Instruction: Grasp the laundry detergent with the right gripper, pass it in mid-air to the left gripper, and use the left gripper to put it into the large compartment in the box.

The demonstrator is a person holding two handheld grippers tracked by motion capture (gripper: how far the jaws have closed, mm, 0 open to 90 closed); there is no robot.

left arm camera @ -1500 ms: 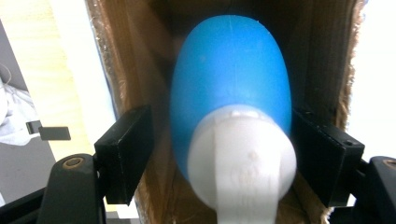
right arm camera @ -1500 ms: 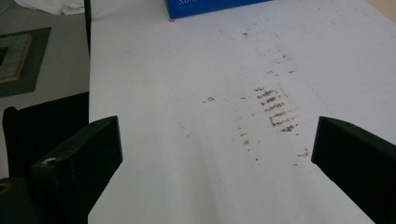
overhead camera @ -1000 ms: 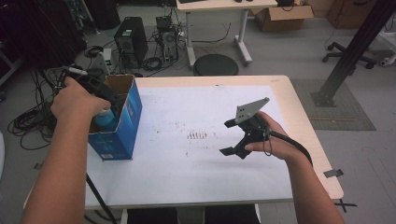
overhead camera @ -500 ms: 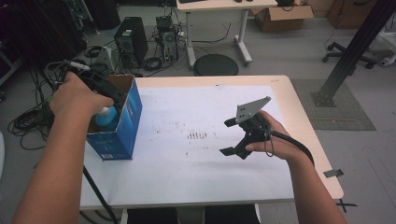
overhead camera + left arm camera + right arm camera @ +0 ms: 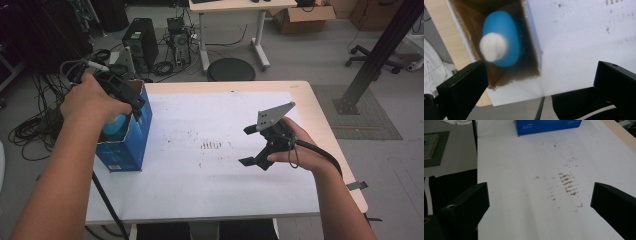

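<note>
A blue box (image 5: 125,145) with an open top stands at the table's left edge. Inside it sits a blue bottle (image 5: 114,125) with a white cap (image 5: 493,47). My left gripper (image 5: 132,102) hovers just above the box. Its jaws have just been opening and now stand wide apart in the left gripper view (image 5: 541,85), with nothing between them and the bottle (image 5: 509,37) below. My right gripper (image 5: 246,146) rests low over the right-centre of the table, open and empty (image 5: 541,202). The box's blue side (image 5: 549,126) lies far ahead of it.
A white sheet (image 5: 200,175) with brown smudges (image 5: 212,145) covers most of the wooden table (image 5: 320,120). A black cable (image 5: 105,200) hangs at the table's front left. On the floor beyond are computer towers (image 5: 140,45), cables, a round stool (image 5: 231,69) and another desk.
My left hand has lifted up and slightly away from the box, and its jaws have spread. The bottle stays in the box. The right gripper has kept still.
</note>
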